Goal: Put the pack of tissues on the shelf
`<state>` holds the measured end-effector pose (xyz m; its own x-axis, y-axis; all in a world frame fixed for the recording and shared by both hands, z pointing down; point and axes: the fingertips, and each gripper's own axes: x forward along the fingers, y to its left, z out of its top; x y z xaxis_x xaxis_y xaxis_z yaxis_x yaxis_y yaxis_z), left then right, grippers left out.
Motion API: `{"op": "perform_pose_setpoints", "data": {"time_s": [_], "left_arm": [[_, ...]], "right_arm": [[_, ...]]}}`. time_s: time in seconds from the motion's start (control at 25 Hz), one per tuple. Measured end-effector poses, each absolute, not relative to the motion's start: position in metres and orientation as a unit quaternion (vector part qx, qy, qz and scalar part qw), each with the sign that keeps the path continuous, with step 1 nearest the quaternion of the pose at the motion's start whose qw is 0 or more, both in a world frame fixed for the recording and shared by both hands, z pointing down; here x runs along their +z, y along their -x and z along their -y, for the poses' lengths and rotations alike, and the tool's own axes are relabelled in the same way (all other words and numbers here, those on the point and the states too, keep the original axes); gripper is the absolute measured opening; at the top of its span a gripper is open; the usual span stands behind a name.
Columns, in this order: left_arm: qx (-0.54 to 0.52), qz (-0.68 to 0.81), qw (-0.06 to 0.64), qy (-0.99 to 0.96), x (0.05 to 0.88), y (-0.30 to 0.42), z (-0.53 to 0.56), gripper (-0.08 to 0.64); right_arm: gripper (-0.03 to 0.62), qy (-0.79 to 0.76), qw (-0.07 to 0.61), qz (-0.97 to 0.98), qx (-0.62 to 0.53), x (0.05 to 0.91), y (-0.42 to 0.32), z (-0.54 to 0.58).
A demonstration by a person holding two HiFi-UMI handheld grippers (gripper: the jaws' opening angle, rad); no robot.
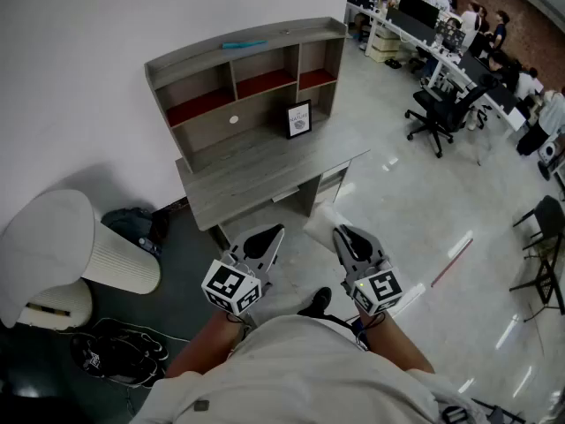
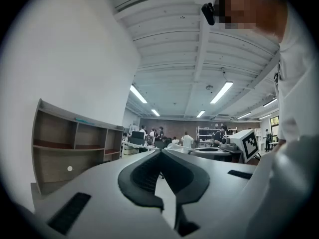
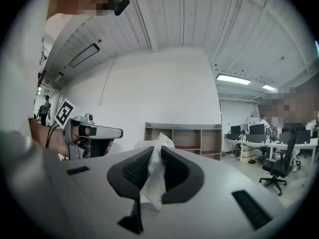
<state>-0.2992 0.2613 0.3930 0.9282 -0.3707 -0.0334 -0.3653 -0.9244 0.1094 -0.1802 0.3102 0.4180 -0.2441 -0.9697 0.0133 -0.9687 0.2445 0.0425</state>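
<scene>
In the right gripper view my right gripper (image 3: 156, 152) is shut on the pack of tissues (image 3: 153, 176), whose white crinkled wrapper sticks up between the pads. From the head view the pack (image 1: 320, 221) shows just ahead of the right gripper (image 1: 341, 235), in the air short of the desk's front edge. The grey shelf unit (image 1: 247, 69) with red-lined compartments stands at the back of the desk (image 1: 265, 166), and appears ahead in the right gripper view as the shelf unit (image 3: 183, 138). My left gripper (image 1: 270, 237) is level beside the right, its jaws (image 2: 160, 153) shut with nothing between them.
A framed picture (image 1: 298, 119) leans on the desk under the shelf. A teal object (image 1: 244, 43) lies on the shelf's top. A white rounded chair (image 1: 71, 246) and a dark bag (image 1: 132, 223) sit at the left. An office chair (image 1: 441, 113) and people at desks are to the right.
</scene>
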Motion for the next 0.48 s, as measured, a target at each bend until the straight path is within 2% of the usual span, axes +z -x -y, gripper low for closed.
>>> {"op": "perform_pose_setpoints", "data": {"time_s": [0.48], "left_arm": [[-0.021, 0.194, 0.055, -0.979, 0.399, 0.284, -0.235, 0.015]], "right_arm": [[0.055, -0.614, 0.019, 0.789, -0.008, 0.423, 0.162, -0.286]]}}
